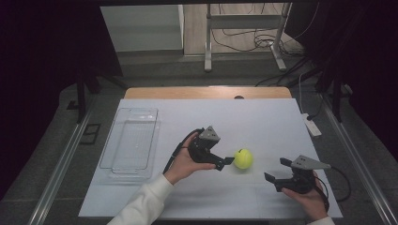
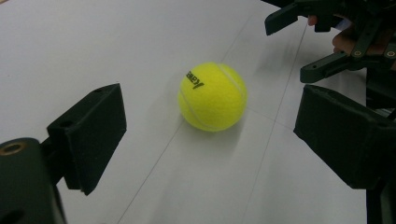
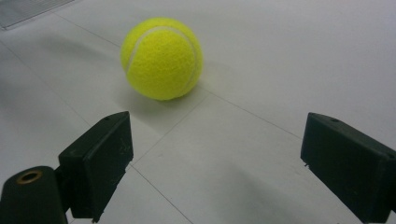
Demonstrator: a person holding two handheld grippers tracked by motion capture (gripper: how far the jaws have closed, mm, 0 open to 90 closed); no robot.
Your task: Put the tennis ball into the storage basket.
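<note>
At the table's left, a clear tray (image 1: 129, 143) lies half lost against the white sheet, its rim hard to trace. The left gripper (image 1: 224, 161) gapes wide just beside the yellow tennis ball (image 1: 243, 159) (black lettering, sideways, not readable). The right gripper (image 1: 274, 172), also wide, holds nothing.

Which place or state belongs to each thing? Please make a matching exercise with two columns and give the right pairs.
Things:
1. tennis ball
2. clear tray
3. left gripper
4. right gripper

Places or states:
A. open, close to the ball on the tray's side of it
B. open, resting on the table's near right part
C. empty, on the table's left part
D. loose on the table between both grippers

Pairs: 1-D, 2-C, 3-A, 4-B
</note>
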